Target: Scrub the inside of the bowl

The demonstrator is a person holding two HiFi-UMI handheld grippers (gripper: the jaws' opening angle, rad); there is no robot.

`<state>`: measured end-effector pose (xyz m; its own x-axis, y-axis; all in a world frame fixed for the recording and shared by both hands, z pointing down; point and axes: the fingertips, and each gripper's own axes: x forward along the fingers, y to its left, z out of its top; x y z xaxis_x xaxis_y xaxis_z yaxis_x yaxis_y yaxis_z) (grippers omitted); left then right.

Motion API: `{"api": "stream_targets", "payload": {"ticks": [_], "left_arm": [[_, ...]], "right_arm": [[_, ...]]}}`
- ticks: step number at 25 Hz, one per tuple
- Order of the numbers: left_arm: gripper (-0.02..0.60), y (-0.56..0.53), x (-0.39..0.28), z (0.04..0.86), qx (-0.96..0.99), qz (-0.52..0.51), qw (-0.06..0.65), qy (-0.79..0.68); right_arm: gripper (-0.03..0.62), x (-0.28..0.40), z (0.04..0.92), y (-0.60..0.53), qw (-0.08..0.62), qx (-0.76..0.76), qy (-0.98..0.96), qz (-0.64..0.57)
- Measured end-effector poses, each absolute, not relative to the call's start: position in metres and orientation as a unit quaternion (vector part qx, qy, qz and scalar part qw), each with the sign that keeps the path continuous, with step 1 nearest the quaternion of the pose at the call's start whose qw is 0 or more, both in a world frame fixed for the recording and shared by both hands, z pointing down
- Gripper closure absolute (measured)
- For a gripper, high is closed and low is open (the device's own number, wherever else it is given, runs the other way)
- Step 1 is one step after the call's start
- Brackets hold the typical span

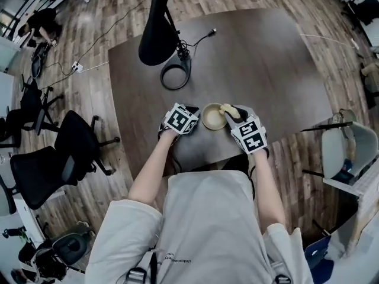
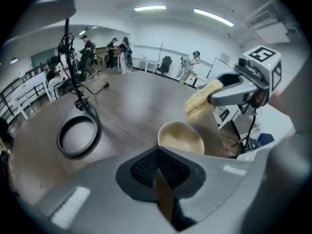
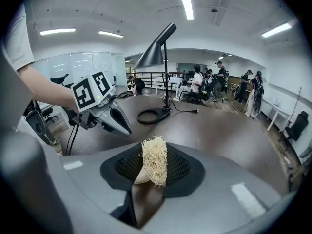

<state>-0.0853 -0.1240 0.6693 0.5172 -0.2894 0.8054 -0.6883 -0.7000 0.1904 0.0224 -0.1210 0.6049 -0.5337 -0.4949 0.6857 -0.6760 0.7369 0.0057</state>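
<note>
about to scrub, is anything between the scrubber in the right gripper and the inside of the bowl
Nothing visible does. The right gripper holds the straw-coloured scrubber just above the bowl's rim, and the bowl's inside looks bare. The left gripper, jaws shut, sits beside the bowl, not over it.

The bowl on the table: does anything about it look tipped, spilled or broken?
Nothing stands out. The bowl sits upright on the table, empty, with no spill around it. The right tool is shut on a fibrous scrubber near the bowl's rim. The left tool is shut, with nothing in it, beside the bowl.
</note>
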Motion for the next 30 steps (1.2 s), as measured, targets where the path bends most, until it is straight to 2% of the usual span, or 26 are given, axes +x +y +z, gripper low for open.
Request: {"api": "stream_targets", "payload": {"ticks": [3,8,11,13,14,30], "left_arm": [[0.581,-0.129,-0.082,0.676,0.828,0.393,0.275,-0.29],[0.581,-0.133,-0.067,0.687,0.824,0.31,0.399,-0.257],[0.58,-0.141,-0.069,0.697,0.81,0.298,0.432,-0.262],[0.528,-0.143,-0.071,0.7,0.805,0.289,0.452,-0.255],[0.526,-0.144,-0.071,0.699,0.804,0.281,0.461,-0.251],[0.522,-0.146,-0.049,0.719,0.784,0.297,0.501,-0.217]], "right_arm": [[0.461,0.033,0.598,-0.121,0.344,0.361,-0.858,0.122],[0.461,0.044,0.599,-0.121,0.354,0.377,-0.846,0.125],[0.461,0.05,0.596,-0.123,0.354,0.392,-0.84,0.125],[0.461,0.051,0.594,-0.123,0.354,0.396,-0.838,0.128],[0.461,0.052,0.594,-0.122,0.356,0.397,-0.836,0.13],[0.461,0.037,0.598,-0.126,0.375,0.359,-0.846,0.121]]}}
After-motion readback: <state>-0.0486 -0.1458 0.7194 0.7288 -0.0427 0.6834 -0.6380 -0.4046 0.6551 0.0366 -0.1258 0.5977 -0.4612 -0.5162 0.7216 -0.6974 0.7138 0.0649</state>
